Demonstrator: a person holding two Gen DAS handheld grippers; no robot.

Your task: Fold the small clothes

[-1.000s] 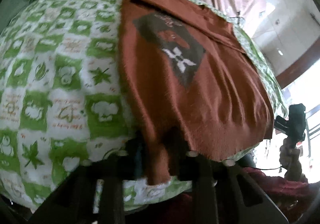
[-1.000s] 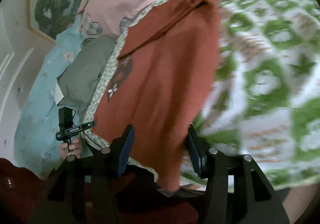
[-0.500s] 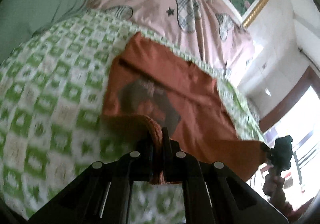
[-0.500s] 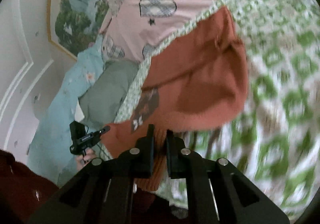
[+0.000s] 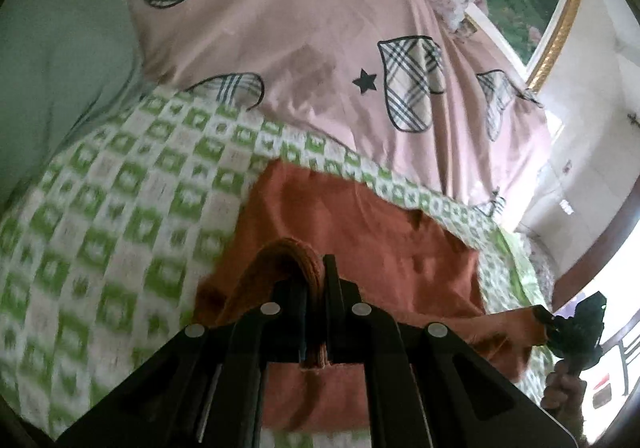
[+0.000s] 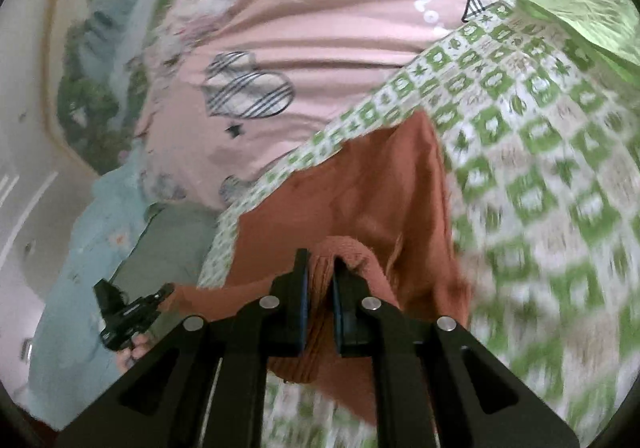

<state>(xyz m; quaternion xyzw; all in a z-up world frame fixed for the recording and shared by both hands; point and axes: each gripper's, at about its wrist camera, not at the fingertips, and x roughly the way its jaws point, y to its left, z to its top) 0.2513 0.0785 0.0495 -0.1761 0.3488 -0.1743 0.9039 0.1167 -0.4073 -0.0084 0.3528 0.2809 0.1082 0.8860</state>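
A rust-orange knit shirt lies on a green-and-white checked blanket; it also shows in the right wrist view. My left gripper is shut on the shirt's ribbed hem at one bottom corner, lifted off the blanket. My right gripper is shut on the hem at the other corner. The hem edge stretches between them, folded up over the shirt's body. The printed front is hidden. The right gripper shows in the left wrist view, the left gripper in the right wrist view.
A pink quilt with plaid hearts lies beyond the blanket. A grey-green pillow and light blue bedding sit at the left. A gold-framed picture hangs on the wall. The checked blanket extends right.
Both grippers closed on the shirt's bottom hem, lifted it and carried it forward toward the collar end. The shirt's printed front is now covered by the fold.
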